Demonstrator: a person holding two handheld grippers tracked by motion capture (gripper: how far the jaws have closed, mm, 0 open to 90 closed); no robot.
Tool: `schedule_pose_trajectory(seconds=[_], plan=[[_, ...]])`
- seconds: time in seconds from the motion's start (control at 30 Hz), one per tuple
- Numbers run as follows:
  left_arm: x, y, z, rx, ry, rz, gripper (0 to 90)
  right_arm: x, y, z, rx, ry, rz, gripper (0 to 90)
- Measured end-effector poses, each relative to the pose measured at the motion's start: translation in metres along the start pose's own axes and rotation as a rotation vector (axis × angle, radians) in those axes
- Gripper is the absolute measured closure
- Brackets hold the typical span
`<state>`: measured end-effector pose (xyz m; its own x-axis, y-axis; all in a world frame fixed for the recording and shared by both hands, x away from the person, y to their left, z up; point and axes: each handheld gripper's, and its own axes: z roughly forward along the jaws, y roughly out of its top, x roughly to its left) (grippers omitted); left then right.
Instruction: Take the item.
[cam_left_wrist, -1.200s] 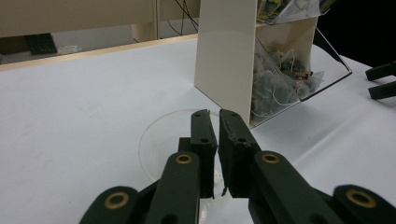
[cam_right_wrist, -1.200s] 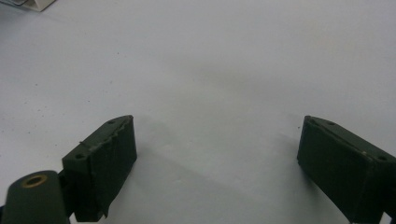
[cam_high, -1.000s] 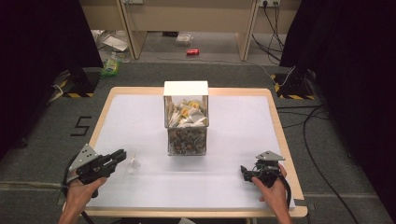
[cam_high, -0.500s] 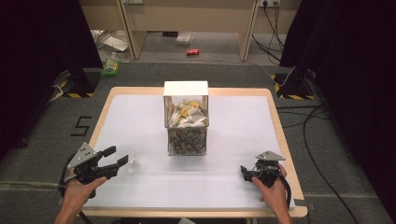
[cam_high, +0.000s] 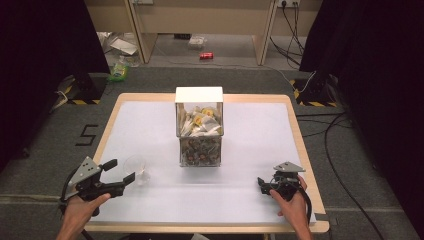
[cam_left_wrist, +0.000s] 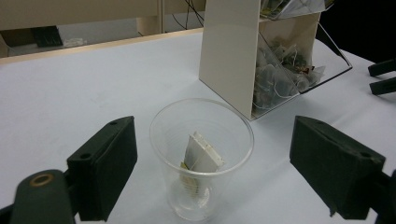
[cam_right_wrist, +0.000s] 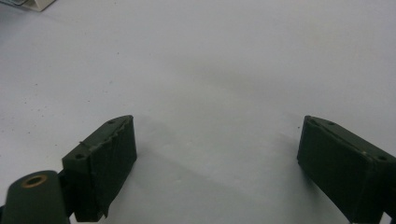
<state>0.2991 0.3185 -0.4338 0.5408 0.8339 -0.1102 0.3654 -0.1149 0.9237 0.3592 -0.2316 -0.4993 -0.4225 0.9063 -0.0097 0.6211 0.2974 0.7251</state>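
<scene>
Down at the near left of the worktop, the left gripper stands wide open around a clear plastic cup, touching neither side. A tea bag leans inside the upright cup. Over at the near right, the right gripper rests spread open above bare worktop.

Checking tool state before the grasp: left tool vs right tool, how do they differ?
The left tool has a clear cup between its jaws; the right tool has bare table. In the high view, left sits near the cup, right rests alone. Both are open.
</scene>
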Motion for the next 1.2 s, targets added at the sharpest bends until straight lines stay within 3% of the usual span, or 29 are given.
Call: schedule_pose_trajectory(seconds=[0.57,1.2], plan=[[-0.007,-0.022,-0.007,0.036,0.004,0.046,14.4,0.0,0.0,0.0,0.0,0.0,0.0,12.4],[-0.015,-0.044,0.001,0.081,0.006,0.078,14.5,0.0,0.0,0.0,-0.002,0.0,0.001,12.4]])
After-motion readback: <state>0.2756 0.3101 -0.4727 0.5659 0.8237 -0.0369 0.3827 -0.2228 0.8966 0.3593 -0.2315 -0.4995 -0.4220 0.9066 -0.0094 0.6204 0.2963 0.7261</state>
